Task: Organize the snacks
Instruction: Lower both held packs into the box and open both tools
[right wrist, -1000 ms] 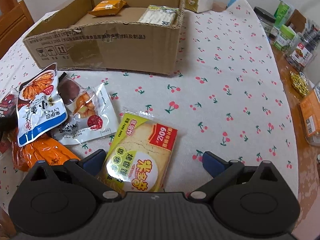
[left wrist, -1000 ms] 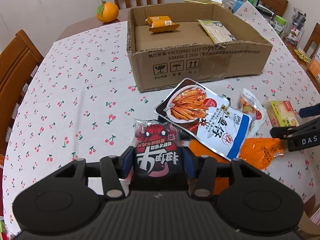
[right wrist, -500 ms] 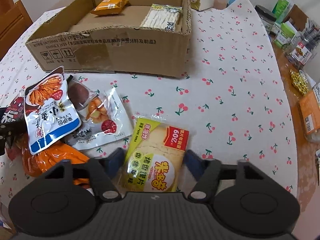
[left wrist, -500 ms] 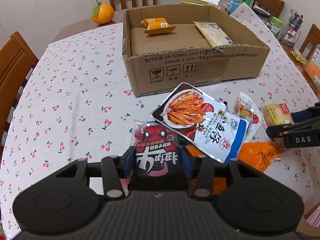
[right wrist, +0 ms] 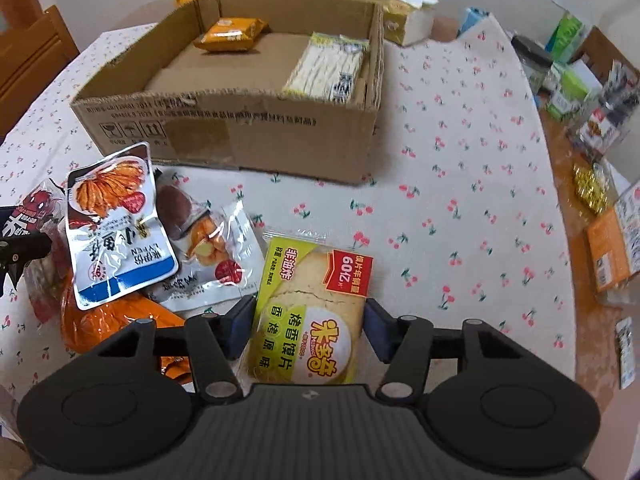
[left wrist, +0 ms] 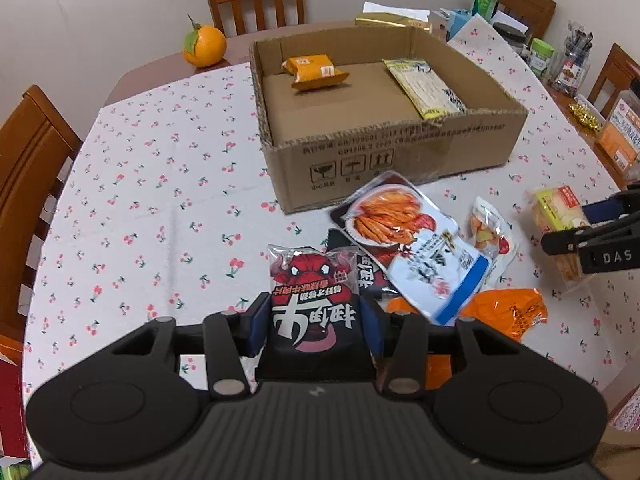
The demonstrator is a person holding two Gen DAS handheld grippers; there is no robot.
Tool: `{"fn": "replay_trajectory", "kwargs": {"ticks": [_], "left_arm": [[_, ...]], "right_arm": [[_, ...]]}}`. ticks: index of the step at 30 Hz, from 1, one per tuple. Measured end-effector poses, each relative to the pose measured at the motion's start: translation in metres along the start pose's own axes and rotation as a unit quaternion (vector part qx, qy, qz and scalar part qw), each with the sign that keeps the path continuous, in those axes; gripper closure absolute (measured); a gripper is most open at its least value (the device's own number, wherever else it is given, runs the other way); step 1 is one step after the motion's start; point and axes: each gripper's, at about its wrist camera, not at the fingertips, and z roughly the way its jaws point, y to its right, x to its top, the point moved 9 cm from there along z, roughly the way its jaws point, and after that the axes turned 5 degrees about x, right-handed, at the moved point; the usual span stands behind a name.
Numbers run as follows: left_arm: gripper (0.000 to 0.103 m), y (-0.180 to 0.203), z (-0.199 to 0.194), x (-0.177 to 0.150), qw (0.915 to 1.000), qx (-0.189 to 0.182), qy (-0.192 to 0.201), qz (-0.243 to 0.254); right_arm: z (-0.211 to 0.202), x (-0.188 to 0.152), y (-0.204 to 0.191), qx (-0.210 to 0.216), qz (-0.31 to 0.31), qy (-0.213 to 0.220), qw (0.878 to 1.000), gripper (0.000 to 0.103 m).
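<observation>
Two snack bags are being held right now, one in each tong. The left gripper (left wrist: 314,322) is clenched on the black and red bag (left wrist: 314,298), with its blue pads pressing the bag's two sides. The right gripper (right wrist: 306,326) is clenched on the yellow cracker bag (right wrist: 310,312) in the same way.

Both bags look light. The black and red bag is soft and puffy, so I think it can bend and slide if the squeeze is weak. Holding it across the middle looks best. The yellow cracker bag has dry toast slices inside, and I can see a crack in one. I think they can break, so a gentle hold on the flat sides is wise.

Each bag sits between its tong's fingers, at the near edge of the table (left wrist: 132,200), and pokes out in front toward the cardboard box (left wrist: 400,148). I cannot tell if the bags are lifted or touch the cloth.

The box stands past them, toward the far edge of the table. In it are an orange packet (left wrist: 314,72) at the back left and a pale noodle bag (left wrist: 424,88) along the right wall. More bags lie in a pile between the two tongs.
</observation>
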Motion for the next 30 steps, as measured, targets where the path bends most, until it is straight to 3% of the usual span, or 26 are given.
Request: {"fn": "replay_trajectory", "kwargs": {"ticks": [6,16,30], "left_arm": [[0.057,-0.005,-0.019,0.012,0.9999,-0.004,0.009,0.011],[0.057,0.001,-0.041,0.057,0.9986,-0.041,0.033,0.006],[0.057,0.013,-0.010,0.143,0.9957,-0.049,0.076,0.016]], "right_arm": [[-0.019,0.017,0.000,0.012,-0.017,0.017,1.000,0.040],[-0.046,0.047,-0.012,0.048,-0.054,0.041,0.997,0.040],[-0.062,0.069,-0.014,0.066,-0.071,0.069,0.993,0.040]]}}
